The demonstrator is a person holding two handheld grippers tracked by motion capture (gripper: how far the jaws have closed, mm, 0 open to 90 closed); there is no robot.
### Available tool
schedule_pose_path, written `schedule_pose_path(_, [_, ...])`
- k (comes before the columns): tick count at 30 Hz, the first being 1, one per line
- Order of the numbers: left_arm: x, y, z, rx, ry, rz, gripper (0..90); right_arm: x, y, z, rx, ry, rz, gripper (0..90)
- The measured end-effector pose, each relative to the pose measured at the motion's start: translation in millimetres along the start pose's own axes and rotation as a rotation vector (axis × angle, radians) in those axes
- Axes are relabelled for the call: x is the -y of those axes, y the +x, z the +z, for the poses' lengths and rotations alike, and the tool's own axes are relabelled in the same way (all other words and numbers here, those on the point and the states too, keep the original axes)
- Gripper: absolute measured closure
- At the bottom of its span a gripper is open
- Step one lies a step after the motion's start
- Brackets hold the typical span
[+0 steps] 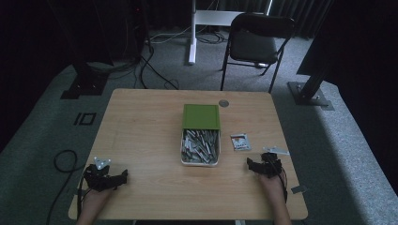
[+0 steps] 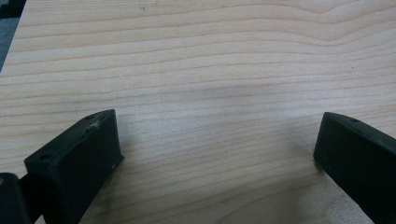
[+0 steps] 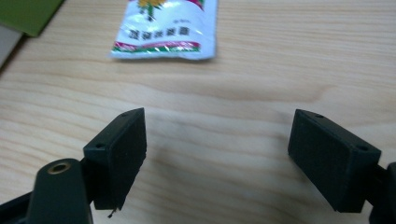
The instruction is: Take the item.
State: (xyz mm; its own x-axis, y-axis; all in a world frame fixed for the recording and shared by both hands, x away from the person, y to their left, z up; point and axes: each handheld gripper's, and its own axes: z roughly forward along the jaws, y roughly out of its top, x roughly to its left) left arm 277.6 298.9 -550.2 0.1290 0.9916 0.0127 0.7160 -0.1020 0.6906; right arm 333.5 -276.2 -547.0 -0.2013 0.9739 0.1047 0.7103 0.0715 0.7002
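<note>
right gripper (image 3: pixel 217 158): jaws spread, nothing between, lower right of high view
left gripper (image 2: pixel 217 158): jaws spread over bare wooden table (image 2: pixel 210 70)
white printed foil sachet (image 3: pixel 166 28): flat, top of right gripper view, apart from jaws

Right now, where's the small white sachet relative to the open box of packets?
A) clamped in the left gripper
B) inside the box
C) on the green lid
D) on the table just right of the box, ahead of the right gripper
D: the sachet lies flat on the table beside the box, ahead of the open right gripper, nothing between its jaws.
</note>
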Motion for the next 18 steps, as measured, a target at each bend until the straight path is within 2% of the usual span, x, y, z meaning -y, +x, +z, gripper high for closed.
schedule_pose_path(10, [0.0,0.0,0.0,0.000,0.000,0.000,1.4,14.6,-14.6,-12.8,0.067,-0.012,0.002,17.9])
schedule_pose_path(12, [0.0,0.0,0.0,0.000,0.000,-0.001,1.4,17.8,-15.8,-14.6,0.089,-0.006,-0.011,14.6])
schedule_pose_path(15, [0.0,0.0,0.0,0.000,0.000,0.000,1.4,21.9,-16.7,-18.2,0.092,-0.013,-0.013,13.8])
schedule_pose_path(18, [0.0,0.0,0.0,0.000,0.000,0.000,1.4,26.3,-15.9,-21.0,0.119,-0.011,-0.026,12.8])
